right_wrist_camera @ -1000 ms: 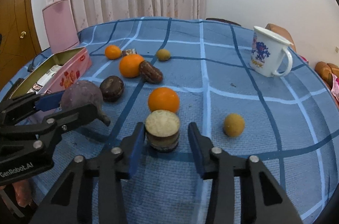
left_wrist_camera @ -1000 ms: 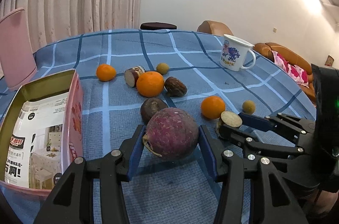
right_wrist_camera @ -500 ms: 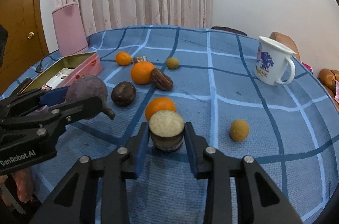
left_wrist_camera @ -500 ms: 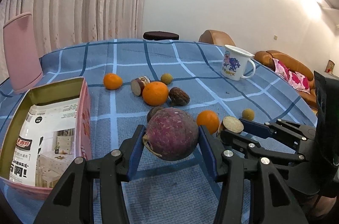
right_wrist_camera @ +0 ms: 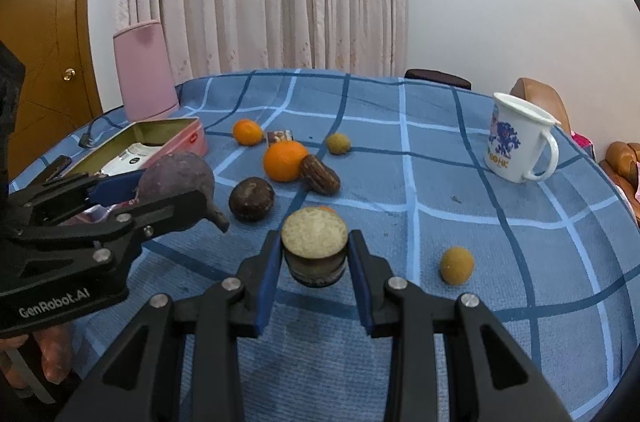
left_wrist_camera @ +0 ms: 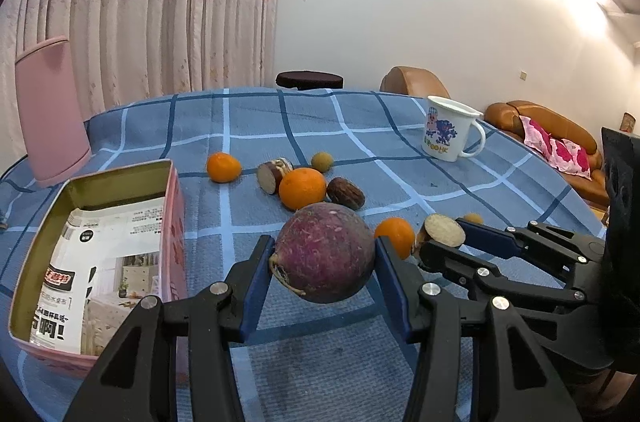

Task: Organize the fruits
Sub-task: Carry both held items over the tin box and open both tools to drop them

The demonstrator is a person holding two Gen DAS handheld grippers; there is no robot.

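Lifted clear of the tabletop (left_wrist_camera: 320, 126): purple root (left_wrist_camera: 326, 252) clamped in left gripper (left_wrist_camera: 320, 276) fingers, cut stub (right_wrist_camera: 314, 250) pinched in right gripper (right_wrist_camera: 314, 276), both apparently bound next for the open tin (left_wrist_camera: 120, 178) at left.

In the right wrist view the held cut root piece (right_wrist_camera: 314, 248) hides nearly all of an orange (right_wrist_camera: 327, 209) behind it. The pink tin (right_wrist_camera: 192, 138) is partly covered by the purple radish (right_wrist_camera: 176, 178). The print on the tin's paper liner (left_wrist_camera: 100, 262) is too small to read.
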